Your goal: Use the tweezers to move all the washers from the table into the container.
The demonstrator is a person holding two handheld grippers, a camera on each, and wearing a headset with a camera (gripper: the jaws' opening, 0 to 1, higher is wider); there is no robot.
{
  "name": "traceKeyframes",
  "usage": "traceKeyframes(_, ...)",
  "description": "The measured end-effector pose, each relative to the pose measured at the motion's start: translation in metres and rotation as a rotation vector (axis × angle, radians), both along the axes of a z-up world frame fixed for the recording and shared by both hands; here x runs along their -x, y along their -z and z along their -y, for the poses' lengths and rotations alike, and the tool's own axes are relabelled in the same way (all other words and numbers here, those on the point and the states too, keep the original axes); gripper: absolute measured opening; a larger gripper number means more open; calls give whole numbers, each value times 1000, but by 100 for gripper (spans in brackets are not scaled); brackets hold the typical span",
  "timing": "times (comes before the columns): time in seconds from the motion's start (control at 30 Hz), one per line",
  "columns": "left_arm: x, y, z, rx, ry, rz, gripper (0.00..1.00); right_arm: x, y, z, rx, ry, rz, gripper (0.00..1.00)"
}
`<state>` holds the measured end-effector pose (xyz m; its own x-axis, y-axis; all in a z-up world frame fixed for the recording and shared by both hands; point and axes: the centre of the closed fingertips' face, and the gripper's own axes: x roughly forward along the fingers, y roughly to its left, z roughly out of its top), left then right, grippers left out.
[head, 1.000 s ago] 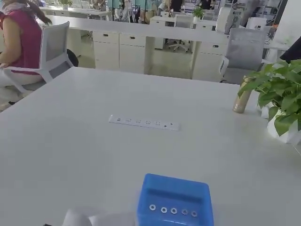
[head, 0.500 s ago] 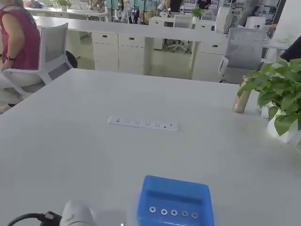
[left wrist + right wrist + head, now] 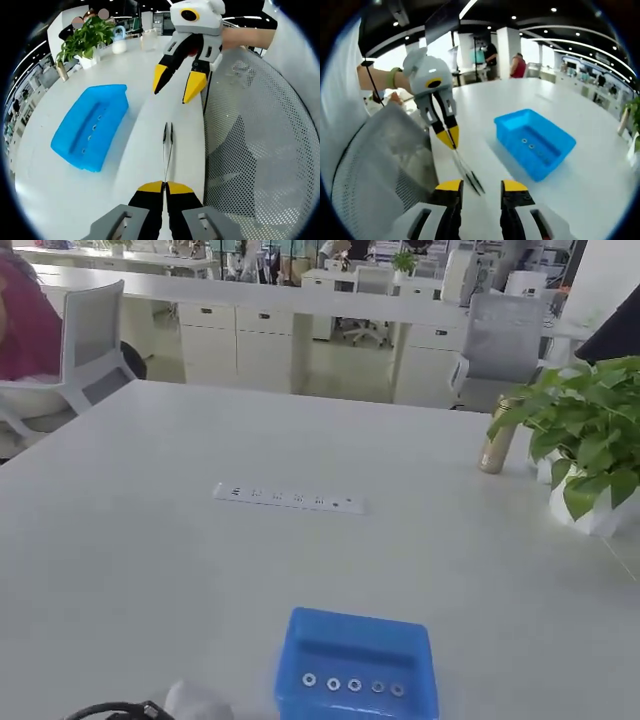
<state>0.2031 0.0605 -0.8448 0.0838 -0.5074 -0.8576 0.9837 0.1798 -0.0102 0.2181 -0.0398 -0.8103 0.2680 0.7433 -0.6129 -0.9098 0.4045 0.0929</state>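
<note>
Table (image 3: 200, 570): white, broad; it carries every item below bar the chair.
Chair (image 3: 250, 150): grey mesh, hard against the table's near edge in both gripper views.
Plant (image 3: 590, 430): green, in a white pot, at the far right of the table.
Container (image 3: 355, 640): blue, rectangular, open-topped; it sits flat near the table's near edge, well apart from the plant.
Left gripper (image 3: 164, 189): I read its yellow tips as pressed together, clamped on the rear end of the tweezers; it hangs over the near edge of the table, beside the container.
Right gripper (image 3: 482, 187): jaws spread wide, nothing between them; it faces the left gripper across the tweezers and touches neither.
Strip (image 3: 290, 499): white power strip, lying flat mid-table, beyond the container.
Bottle (image 3: 495, 445): brass-coloured, upright, just left of the plant.
Tweezers (image 3: 167, 150): dark, slim, tips close together; they jut forward from the left gripper above the table's edge; whether they touch the top I cannot tell.
Washers (image 3: 354, 684): I count five, small and pale, in a row on the container's floor.
</note>
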Motion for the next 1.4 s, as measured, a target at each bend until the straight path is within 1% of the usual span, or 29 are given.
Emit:
traceKeyframes(0.03, -1, 1, 0, -14, 7, 1, 0, 2, 0, 0, 4, -3, 2, 26)
traceKeyframes(0.07, -2, 3, -2, -43, 24, 11, 0, 3, 1, 0, 11, -6, 4, 26)
traceKeyframes(0.13, -3, 6, -2, -67, 40, 17, 0, 6, 2, -1, 20, -14, 5, 26)
traceKeyframes(0.27, -4, 9, -1, -100, 57, 12, 0, 11, 2, -4, 17, -18, -2, 28)
traceKeyframes(0.5, -5, 14, -4, -147, 100, 32, 0, 17, 3, -7, 7, -11, -13, 29)
traceKeyframes(0.67, -7, 16, -4, -157, 121, 51, 0, 16, 1, -6, 5, -5, -15, 30)
traceKeyframes(0.73, -7, 16, -3, -155, 128, 52, 0, 14, 1, -5, 2, 1, -11, 31)
traceKeyframes(0.83, -10, 16, -4, -144, 105, 56, 0, 11, -1, -3, 0, 12, -5, 31)
traceKeyframes(1.0, -14, 10, -3, -94, 43, 62, 0, 5, -1, -1, 0, 28, 6, 33)
traceKeyframes(1.07, -17, 5, -1, -53, -4, 72, 5, 3, -4, -3, -2, 31, 17, 35)
traceKeyframes(1.1, -18, 0, -1, -23, -43, 71, 9, 2, -7, -4, -7, 35, 26, 36)
traceKeyframes(1.13, -18, -2, -1, -2, -67, 69, 12, 1, -9, -5, -12, 39, 31, 38)
traceKeyframes(1.2, -21, -12, -3, 62, -145, 76, 17, -3, -13, -6, -33, 57, 47, 41)
traceKeyframes(1.23, -22, -19, -4, 108, -191, 82, 19, -4, -14, -6, -39, 67, 56, 44)
traceKeyframes(1.27, -23, -24, -5, 140, -226, 84, 21, -7, -17, -5, -48, 79, 67, 46)
traceKeyframes(1.3, -24, -30, -6, 177, -263, 90, 22, -10, -21, -4, -63, 98, 85, 49)
traceKeyframes(1.33, -25, -39, -8, 230, -319, 91, 24, -14, -25, -3, -78, 115, 104, 53)
traceKeyframes(1.37, -26, -44, -11, 260, -360, 88, 24, -19, -32, -1, -100, 141, 135, 56)
traceKeyframes(1.4, -27, -50, -14, 290, -392, 95, 22, -22, -37, 0, -113, 157, 150, 59)
